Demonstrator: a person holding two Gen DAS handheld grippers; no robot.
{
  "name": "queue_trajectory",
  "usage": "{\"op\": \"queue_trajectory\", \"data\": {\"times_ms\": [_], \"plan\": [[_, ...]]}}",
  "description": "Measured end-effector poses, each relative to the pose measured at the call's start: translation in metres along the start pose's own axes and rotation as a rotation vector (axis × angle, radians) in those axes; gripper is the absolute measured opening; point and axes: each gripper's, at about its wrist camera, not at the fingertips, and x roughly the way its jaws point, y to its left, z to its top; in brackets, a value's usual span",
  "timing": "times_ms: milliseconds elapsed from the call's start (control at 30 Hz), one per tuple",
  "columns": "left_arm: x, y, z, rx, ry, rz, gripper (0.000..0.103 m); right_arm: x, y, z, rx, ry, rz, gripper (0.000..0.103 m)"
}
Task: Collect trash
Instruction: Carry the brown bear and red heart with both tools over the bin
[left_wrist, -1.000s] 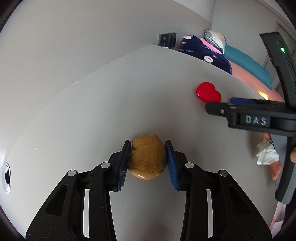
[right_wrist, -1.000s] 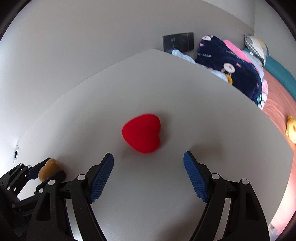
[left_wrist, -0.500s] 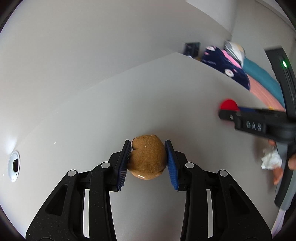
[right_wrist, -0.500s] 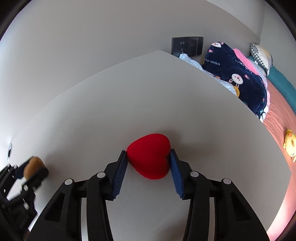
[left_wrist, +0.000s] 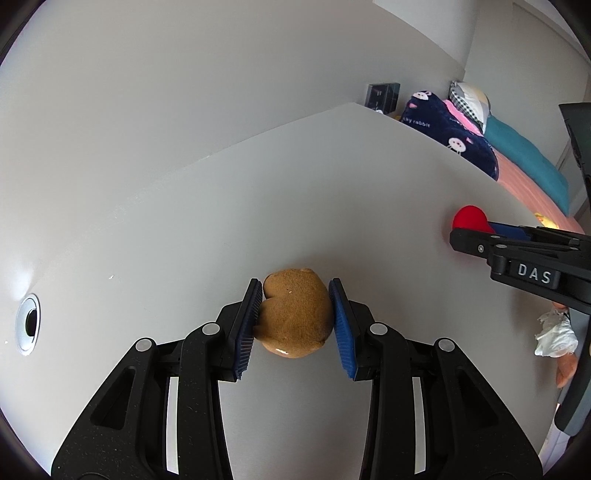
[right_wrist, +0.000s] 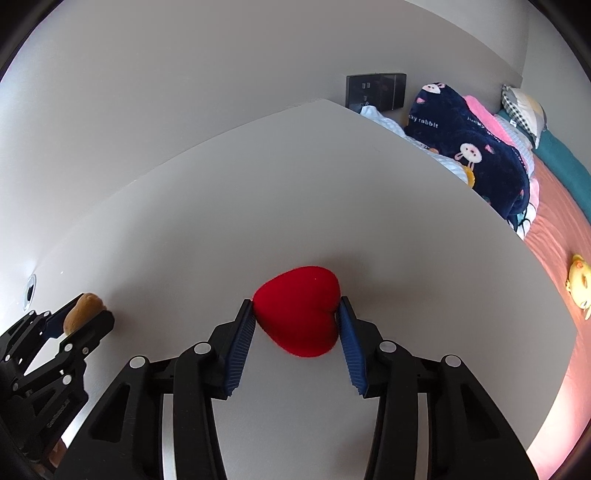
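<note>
Blue pads (left_wrist: 341, 326) of both grippers tight on brown lump (left_wrist: 295, 317), red heart (right_wrist: 301, 312).

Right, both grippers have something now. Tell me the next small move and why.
Probably lift both straight up off the white table. The left gripper has its jaws pressed on the brown heart, the right gripper has the red heart pinched between its jaws, and both pieces seem to sit at table level, so neither is carried yet.

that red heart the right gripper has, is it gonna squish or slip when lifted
The red heart looks fuzzy and plush, so it is probably soft and light. The ribbed blue fingers press both sides, so slipping seems unlikely. Its rounded shape might let it twist slightly in the right gripper.
</note>
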Motion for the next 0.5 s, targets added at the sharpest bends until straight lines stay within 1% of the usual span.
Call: {"op": "queue_trajectory", "data": {"times_ms": [267,500], "plan": [[-0.019,-0.012,-0.004,0.024,-0.011,-0.015,0.037,-0.029,-0.002,-0.014,-0.005,-0.011,0.006,0.047],[-0.048,-0.025,-0.016,0.048,-0.029,-0.042,0.037,-0.064,-0.008,-0.041,0.017,-0.027,0.008,0.047]]}}
